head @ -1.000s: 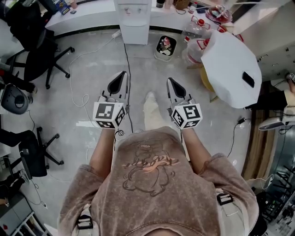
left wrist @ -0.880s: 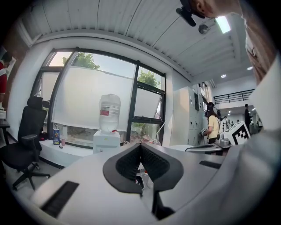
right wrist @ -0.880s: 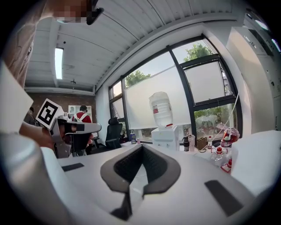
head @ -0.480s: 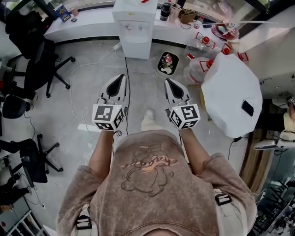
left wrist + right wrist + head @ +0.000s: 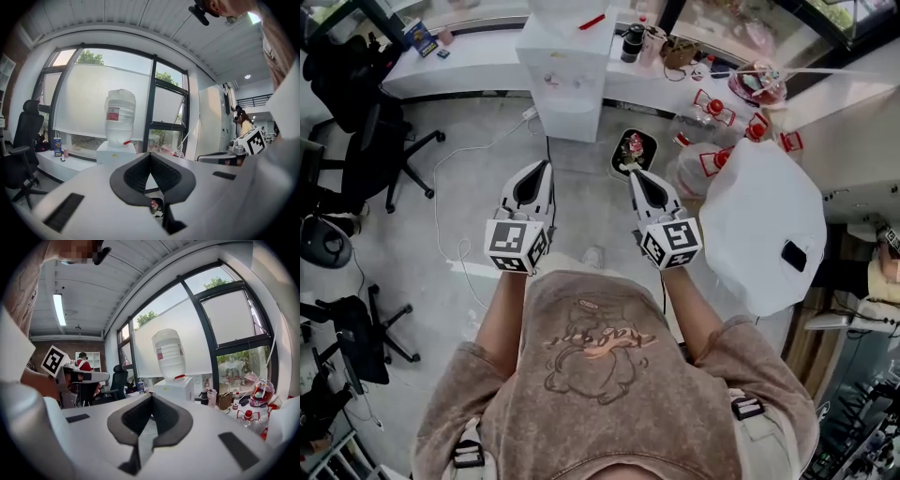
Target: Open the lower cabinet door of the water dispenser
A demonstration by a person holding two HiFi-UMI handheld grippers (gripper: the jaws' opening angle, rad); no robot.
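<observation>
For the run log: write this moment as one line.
left gripper: shut, empty | right gripper: shut, empty | water dispenser: ahead, untouched, both grippers short of it

Office. Swivel chairs (image 5: 380, 141) left of left tongs (image 5: 542, 167). White counter (image 5: 478, 66) under tall windows (image 5: 101, 103) ahead of both; dispenser (image 5: 562, 75) in front of it. Loose cables (image 5: 455, 169) on floor (image 5: 422, 234), bin (image 5: 633, 153) just ahead of right tongs (image 5: 635, 175).

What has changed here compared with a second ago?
The person has walked toward the water dispenser, which now sits lower and fuller in the head view, as does the small bin beside it. The left gripper and right gripper travelled along with them. Nothing was grasped or let go. Unchanged: both grippers are shut, empty, side by side, pointing ahead and still short of the dispenser.
</observation>
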